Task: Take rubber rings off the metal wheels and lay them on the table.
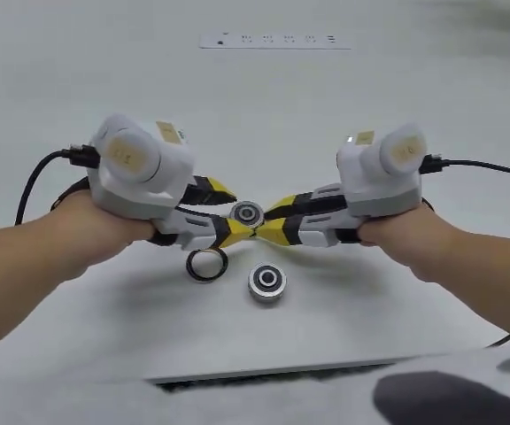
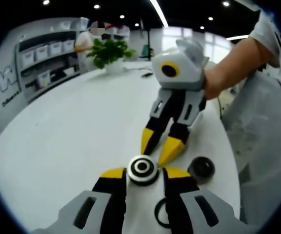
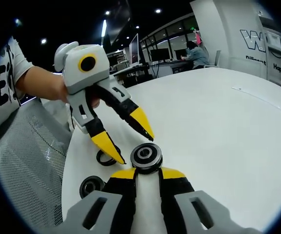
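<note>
A broad white table (image 1: 326, 115) with a power strip (image 1: 274, 41) at its far edge. Shelves of bins (image 2: 43, 58) and a potted plant (image 2: 109, 51) stand beyond, under ceiling lights (image 2: 157, 12). Monitors (image 3: 160, 53) line a far desk.

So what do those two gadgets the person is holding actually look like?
The left gripper and right gripper match: a rounded pale-grey housing, black-and-grey jaws ending in pointed yellow tips, and a black cable at the back. The person wears a white short-sleeved top with dark lettering.
</note>
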